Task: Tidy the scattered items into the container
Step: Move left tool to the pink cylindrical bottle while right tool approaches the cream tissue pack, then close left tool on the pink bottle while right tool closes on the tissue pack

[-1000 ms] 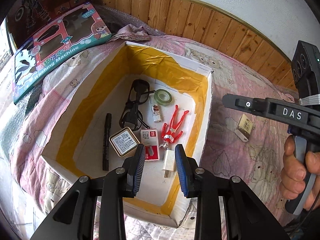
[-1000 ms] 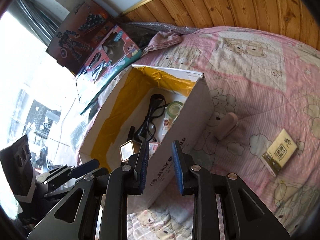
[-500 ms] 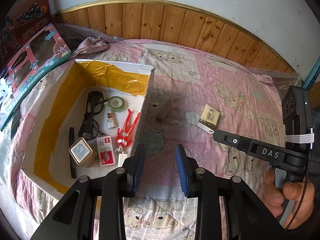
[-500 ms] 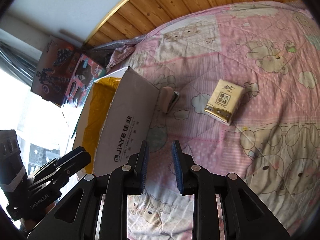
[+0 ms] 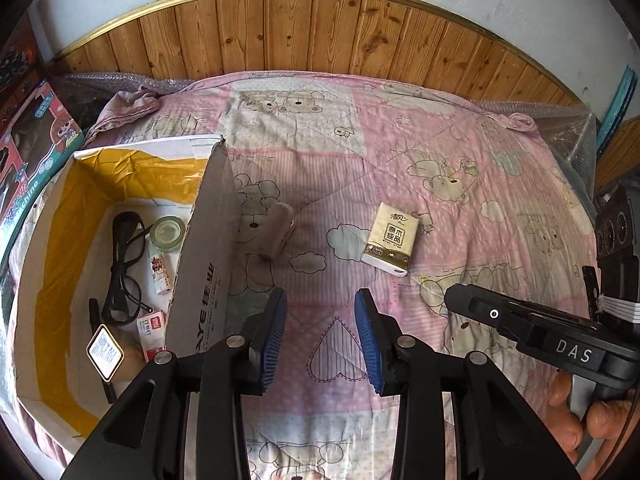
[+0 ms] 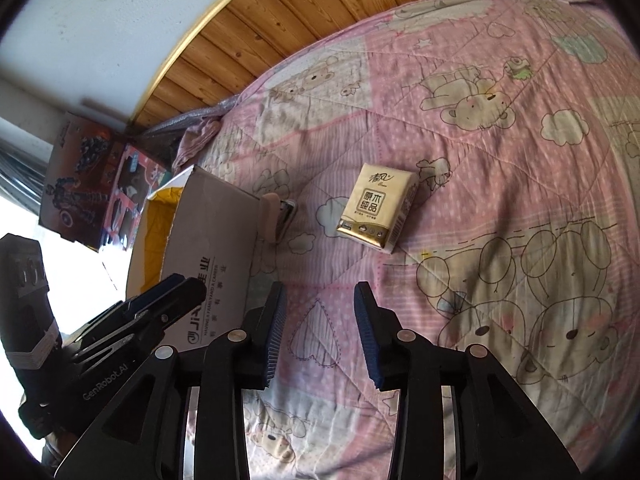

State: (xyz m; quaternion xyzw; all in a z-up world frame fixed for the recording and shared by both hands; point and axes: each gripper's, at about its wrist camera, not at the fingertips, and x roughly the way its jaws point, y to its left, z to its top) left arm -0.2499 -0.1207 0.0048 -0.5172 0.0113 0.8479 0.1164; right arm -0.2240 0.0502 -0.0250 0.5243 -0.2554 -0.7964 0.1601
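On the pink bear-print quilt [image 5: 352, 168] of the bed, a gold-and-white tissue packet [image 5: 391, 239] lies flat, well apart from the open cardboard box lined with yellow tape [image 5: 202, 264] at the left edge. A small beige clip-like object [image 5: 276, 230] rests just beside the box's outer wall. Inside the box lie black glasses [image 5: 124, 264], a clear tape roll [image 5: 168, 233], and a small square tin [image 5: 105, 352]. Bare quilt spreads around the packet on every side. Left tool [image 5: 321, 334] hovers empty, blue pads spread apart, near the box's right wall. Right tool [image 6: 320, 330] likewise hangs released and empty, short of the packet.
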